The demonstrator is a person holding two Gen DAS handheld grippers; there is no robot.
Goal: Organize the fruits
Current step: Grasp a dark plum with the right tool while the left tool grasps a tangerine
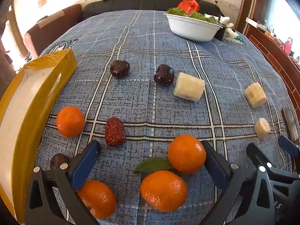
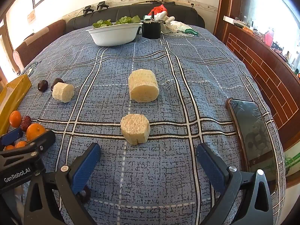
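Hovering wide open, the left gripper (image 1: pixel 151 150) brackets two mandarins (image 1: pixel 186 153) and a green leaf (image 1: pixel 152 165) on the blue plaid cloth (image 1: pixel 150 101), gripping nothing; a yellow-rimmed tray (image 1: pixel 28 101) lies left. From the right wrist, the right gripper (image 2: pixel 148 152) gapes empty below a pale sugarcane chunk (image 2: pixel 135 129); a phone (image 2: pixel 253 131) lies right.

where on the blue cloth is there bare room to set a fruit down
Free: the wide strip between the white bowl and the pale cut chunks, and the cloth between the nearest chunk and the dark phone. Crowded: the oranges and red date beside the yellow tray.
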